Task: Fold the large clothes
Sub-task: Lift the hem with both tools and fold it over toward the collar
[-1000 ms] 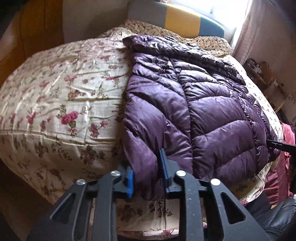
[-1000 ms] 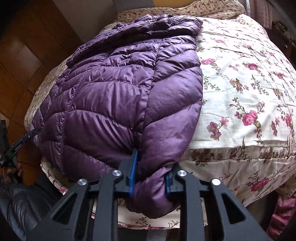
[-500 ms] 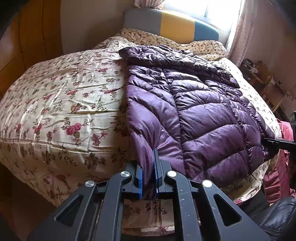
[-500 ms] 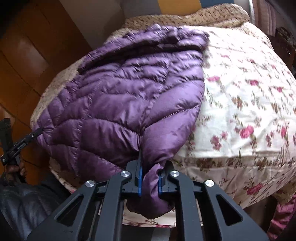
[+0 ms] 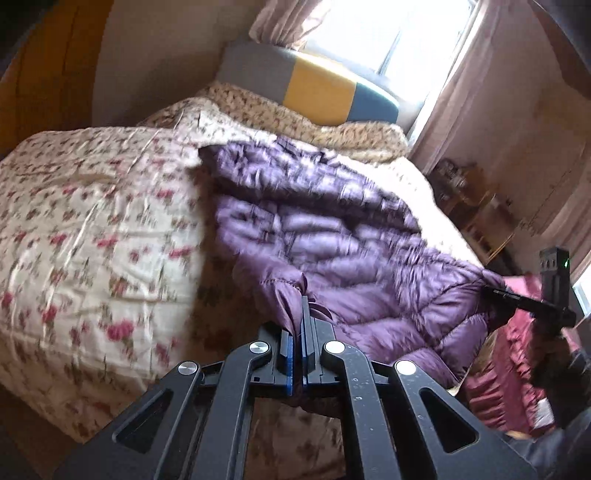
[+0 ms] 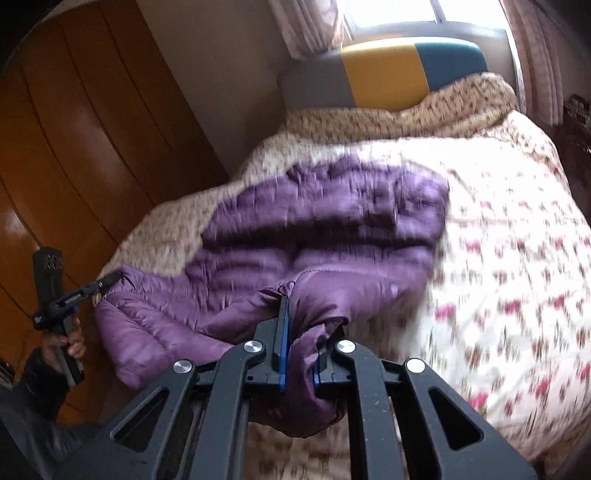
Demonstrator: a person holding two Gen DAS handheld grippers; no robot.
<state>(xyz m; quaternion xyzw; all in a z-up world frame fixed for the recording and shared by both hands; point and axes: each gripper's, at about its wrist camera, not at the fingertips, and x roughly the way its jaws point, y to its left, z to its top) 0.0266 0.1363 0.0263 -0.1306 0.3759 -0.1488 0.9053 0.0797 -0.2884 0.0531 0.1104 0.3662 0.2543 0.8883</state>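
On the bed (image 5: 92, 206) we see the purple jacket (image 5: 332, 229) lying over the floral quilt (image 6: 517, 258), its hem end raised off the quilt at 6 o'clock in both views. Our left claw (image 5: 298, 314) has just finished closing and pinches the jacket's near corner, fabric bunched between its blue pads (image 5: 289, 354). Our right claw (image 6: 299, 332) has likewise just closed and pinches the other near corner, a thick fold of jacket squeezed between the pads. From the right wrist view, the left claw shows at 9 o'clock, gripped by a hand (image 6: 70, 339). From the left wrist view, the right claw shows at 3 o'clock, its tip on the jacket edge. Toward 12 o'clock stands a headboard (image 6: 388, 70) in grey, yellow and teal, under a bright window (image 5: 369, 33). Both views are blurred.
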